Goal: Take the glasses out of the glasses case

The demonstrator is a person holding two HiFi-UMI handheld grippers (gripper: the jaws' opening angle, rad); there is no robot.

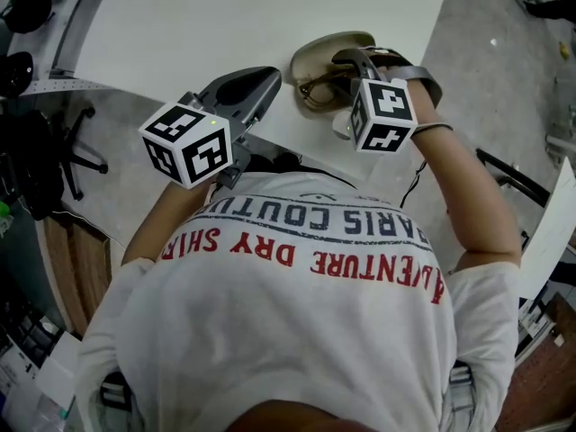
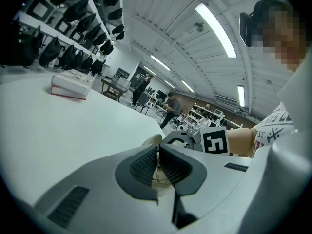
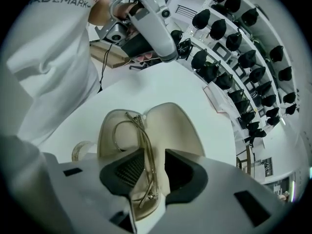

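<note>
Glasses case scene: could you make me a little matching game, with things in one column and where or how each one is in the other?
1 glasses
2 glasses case
3 left tool
4 book

A lying open on the white table
B flat on the table, away from the case
C jaws together, nothing in them
D in the case, between the jaws of the right tool

Pairs: 1-D, 2-A, 3-C, 4-B

Head view: mounted above the person, facing steeply down. The white flat surface (image 1: 225, 16) lies toward 12 o'clock. Left gripper view: set low, near level, looking across the surface. Right gripper view: tilted steeply down, very close over the open beige glasses case (image 3: 170, 126). All three views share that case.
</note>
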